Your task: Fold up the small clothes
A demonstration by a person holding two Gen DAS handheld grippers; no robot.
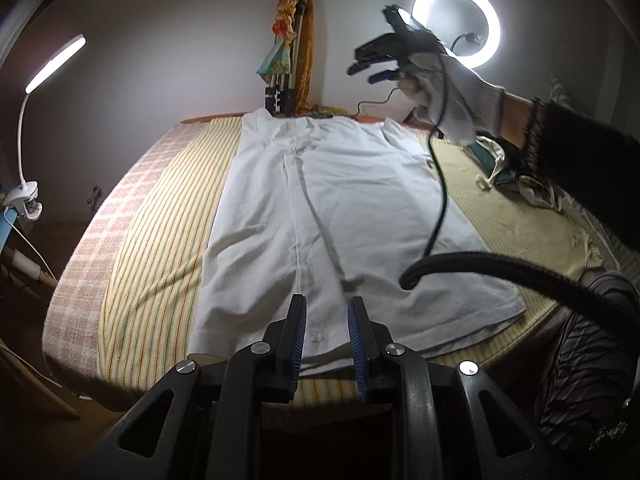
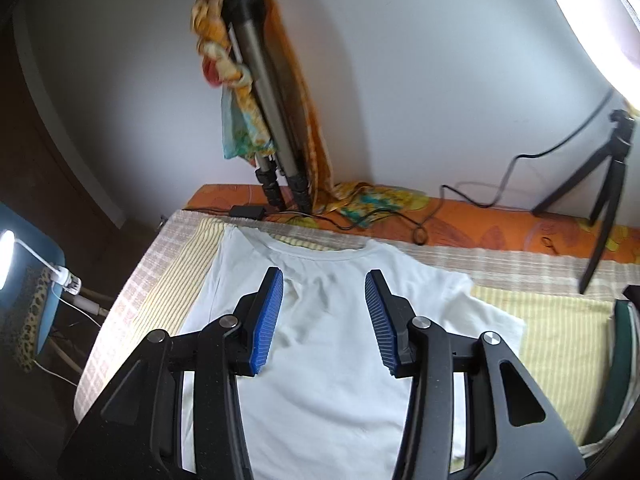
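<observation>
Item: white T-shirt [image 1: 320, 216], one, lying on the striped bed cover [image 1: 160, 240], neckline at the far edge, hem near. One long side appears already folded inward, leaving a lengthwise crease left of centre; the right sleeve lies flat.

Left gripper [image 1: 326, 344]: jaws slightly parted, nothing between them, poised above the near hem.

Right gripper [image 2: 324, 316]: jaws released and empty, raised above the chest of the shirt, held by a gloved hand [image 1: 452, 92].

Step, as judged: between folds, cloth let go.

Next move calls for: pinching the unfolded right side at shoulder and hem together.
</observation>
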